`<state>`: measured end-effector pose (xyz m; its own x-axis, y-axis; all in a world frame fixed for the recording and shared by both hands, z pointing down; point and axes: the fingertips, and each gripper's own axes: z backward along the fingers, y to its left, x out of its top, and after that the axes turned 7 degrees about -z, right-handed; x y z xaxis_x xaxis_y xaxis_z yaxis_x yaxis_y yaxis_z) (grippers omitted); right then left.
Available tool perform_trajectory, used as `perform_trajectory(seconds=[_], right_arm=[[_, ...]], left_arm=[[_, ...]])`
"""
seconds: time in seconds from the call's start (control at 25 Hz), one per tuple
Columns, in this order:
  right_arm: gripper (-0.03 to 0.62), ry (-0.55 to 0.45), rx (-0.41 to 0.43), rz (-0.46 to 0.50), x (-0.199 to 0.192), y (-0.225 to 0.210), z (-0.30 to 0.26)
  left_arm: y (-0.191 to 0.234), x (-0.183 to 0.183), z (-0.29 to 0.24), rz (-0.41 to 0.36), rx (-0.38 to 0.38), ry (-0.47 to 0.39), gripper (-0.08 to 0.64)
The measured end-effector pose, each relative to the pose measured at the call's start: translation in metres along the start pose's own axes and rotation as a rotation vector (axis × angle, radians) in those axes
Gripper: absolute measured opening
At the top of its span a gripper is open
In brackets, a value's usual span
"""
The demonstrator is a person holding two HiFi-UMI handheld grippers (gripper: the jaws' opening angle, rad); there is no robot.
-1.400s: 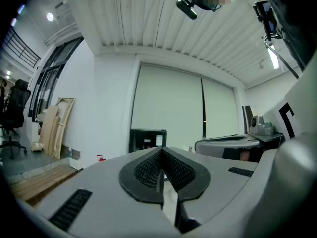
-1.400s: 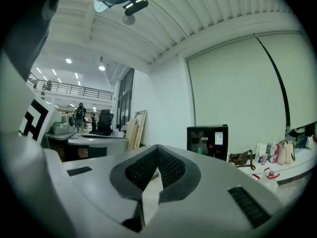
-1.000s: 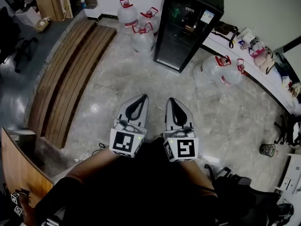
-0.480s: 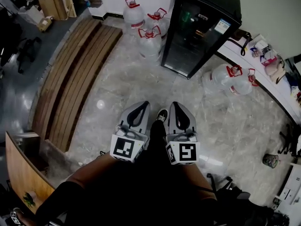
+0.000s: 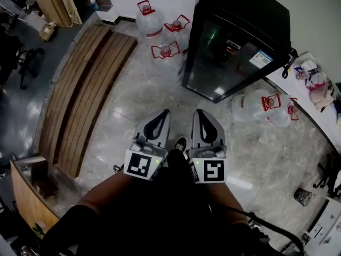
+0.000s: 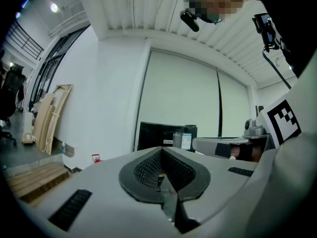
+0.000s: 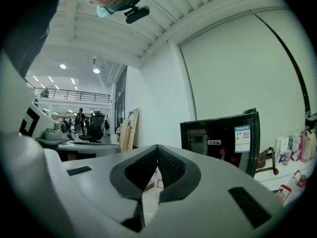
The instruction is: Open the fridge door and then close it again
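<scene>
**While both grippers hang clenched and empty, the fridge stands shut ahead**

As the head view looks steeply down, the left gripper [image 5: 161, 112] and the right gripper [image 5: 198, 112] sit side by side over the pale marble floor [image 5: 122, 116]. Each carries its marker cube [image 5: 141, 164] nearest the person. A dark shoe [image 5: 181, 143] shows between them.

In the left gripper view, the left gripper's [image 6: 161, 148] jaws are pressed together at the tips with nothing between them. The right gripper view shows the right gripper [image 7: 157, 147] in the same state, jaws clenched on nothing.

The black glass-door fridge [image 5: 234, 41] stands on the floor ahead and to the right, well apart from both grippers, with its door shut. It also appears beyond the jaws in the left gripper view [image 6: 163, 135]. In the right gripper view [image 7: 223, 133] a blue-and-white label [image 7: 242, 133] sits on its door.

Large water jugs with red handles cluster to the left of the fridge [image 5: 165, 57]. More of them lie to its right [image 5: 261, 103], beside a white worktop [image 5: 314, 116] carrying small items. A bank of wooden planks [image 5: 85, 89] runs along the floor at the left.
</scene>
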<state>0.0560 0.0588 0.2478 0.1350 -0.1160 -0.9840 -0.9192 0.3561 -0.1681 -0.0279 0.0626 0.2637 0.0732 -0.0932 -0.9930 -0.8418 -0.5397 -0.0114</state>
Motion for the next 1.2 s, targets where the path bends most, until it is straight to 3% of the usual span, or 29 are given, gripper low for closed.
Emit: perform_trajectory(seconds=[0.28,0.6,0.72,0.84,0.92,1.2], right_arm=[[0.015,0.018,-0.077,-0.004,-0.017,-0.059,-0.084],[0.015,0.021,-0.186,-0.023,-0.086,-0.125,-0.186],[0.015,0.018,-0.209,-0.023,-0.109,-0.138,-0.214],[0.015,0.025,-0.223,-0.039,-0.130,-0.146,-0.233],[0.015,0.035,-0.227,-0.043,-0.144,-0.151,-0.241],[0.015,0.095,-0.265,-0.081,-0.189,-0.159,-0.246]], left_arm=[[0.055,-0.021,-0.105,-0.009,-0.023,-0.009,0.008],[0.122,-0.106,-0.239,-0.058,-0.121,0.005,0.008],[0.141,-0.126,-0.278,-0.082,-0.132,-0.035,0.008],[0.140,-0.144,-0.308,-0.091,-0.226,-0.067,0.012],[0.136,-0.152,-0.323,-0.079,-0.292,-0.078,0.083],[0.135,-0.167,-0.361,-0.159,-0.412,-0.100,0.147]])
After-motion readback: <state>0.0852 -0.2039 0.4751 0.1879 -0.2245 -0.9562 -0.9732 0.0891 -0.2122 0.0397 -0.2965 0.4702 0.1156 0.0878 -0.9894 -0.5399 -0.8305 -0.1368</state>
